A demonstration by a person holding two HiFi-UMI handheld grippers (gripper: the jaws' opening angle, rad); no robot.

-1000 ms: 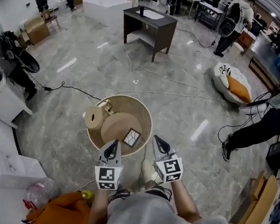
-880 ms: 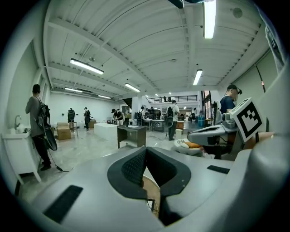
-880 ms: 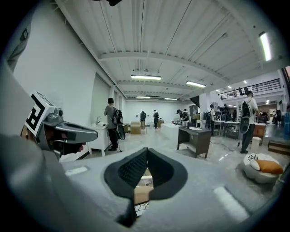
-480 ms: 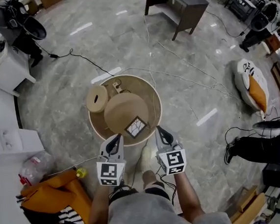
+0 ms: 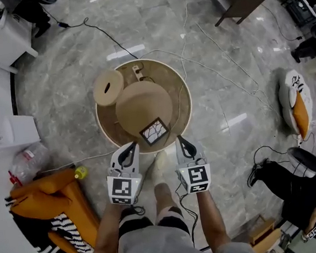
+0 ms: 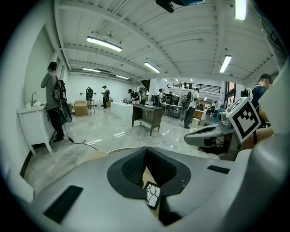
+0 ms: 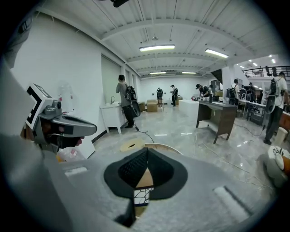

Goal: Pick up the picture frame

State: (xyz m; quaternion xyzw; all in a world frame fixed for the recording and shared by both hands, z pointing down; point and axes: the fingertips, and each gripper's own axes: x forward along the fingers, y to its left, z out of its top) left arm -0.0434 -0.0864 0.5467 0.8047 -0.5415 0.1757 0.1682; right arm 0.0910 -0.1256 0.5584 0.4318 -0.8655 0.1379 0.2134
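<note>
Both claws are held pressed together; the picture frame [image 5: 154, 132] is seen just ahead, between left claw [image 5: 131, 147] and right claw [image 5: 179, 139], neither clearly nearer, on the round bench [image 5: 186, 101].

A rimmed round table [image 5: 108, 125] bears a tan dome [image 5: 143, 105], slotted disc [image 5: 108, 88] and picture frame [image 5: 154, 131].

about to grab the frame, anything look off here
The picture frame lies askew against the dome at the near rim of the round table. Its face shows crack-like lines; broken glass or print, cannot tell.
</note>
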